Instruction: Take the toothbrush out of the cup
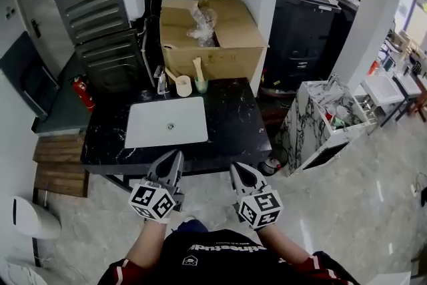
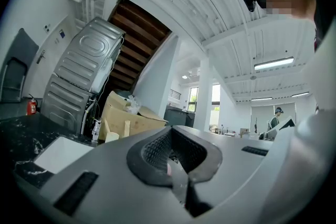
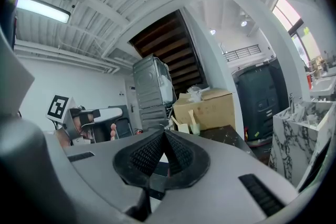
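Observation:
At the back of a black marble counter [image 1: 233,123] stand two cups. A cream cup [image 1: 183,86] holds a wooden toothbrush [image 1: 171,75] that leans left. A pale green cup [image 1: 201,85] holds another wooden toothbrush [image 1: 197,68], upright. Both cups show small in the left gripper view, cream cup [image 2: 112,137], and in the right gripper view, green cup [image 3: 195,129]. My left gripper [image 1: 175,159] and right gripper [image 1: 237,171] are side by side in front of the counter's near edge, well short of the cups. Both are shut with nothing between the jaws.
A white sink [image 1: 167,121] is set in the counter, with a faucet [image 1: 161,81] behind it. A cardboard box [image 1: 213,37] stands right behind the cups. A red fire extinguisher [image 1: 84,91] is at left, and a white marble cabinet [image 1: 320,120] at right.

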The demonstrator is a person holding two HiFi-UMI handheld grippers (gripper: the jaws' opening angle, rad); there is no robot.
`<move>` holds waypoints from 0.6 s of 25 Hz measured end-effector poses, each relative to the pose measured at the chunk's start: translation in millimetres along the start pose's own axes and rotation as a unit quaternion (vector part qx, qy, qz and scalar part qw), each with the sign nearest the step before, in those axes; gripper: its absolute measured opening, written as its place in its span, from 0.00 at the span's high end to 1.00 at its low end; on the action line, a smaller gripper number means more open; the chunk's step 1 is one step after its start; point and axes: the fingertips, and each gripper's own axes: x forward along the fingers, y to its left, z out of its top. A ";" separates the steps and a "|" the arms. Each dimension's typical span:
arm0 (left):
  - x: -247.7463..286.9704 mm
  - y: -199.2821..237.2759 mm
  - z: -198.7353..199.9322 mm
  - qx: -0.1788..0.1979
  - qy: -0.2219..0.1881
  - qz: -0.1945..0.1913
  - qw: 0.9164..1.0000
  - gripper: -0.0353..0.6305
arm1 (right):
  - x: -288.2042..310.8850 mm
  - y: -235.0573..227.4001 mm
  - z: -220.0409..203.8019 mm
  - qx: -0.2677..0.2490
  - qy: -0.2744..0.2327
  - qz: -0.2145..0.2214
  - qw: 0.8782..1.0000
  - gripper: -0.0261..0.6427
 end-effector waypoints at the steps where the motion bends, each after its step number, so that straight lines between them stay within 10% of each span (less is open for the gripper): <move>1: 2.8 1.5 0.1 0.001 -0.001 0.001 1.000 0.93 | 3.4 -0.8 -1.7 0.003 0.001 0.004 1.000 0.91; 15: 100.5 123.6 -10.7 -0.022 0.001 0.007 1.000 0.93 | 144.4 -41.2 17.4 -0.012 -0.003 -0.002 1.000 0.91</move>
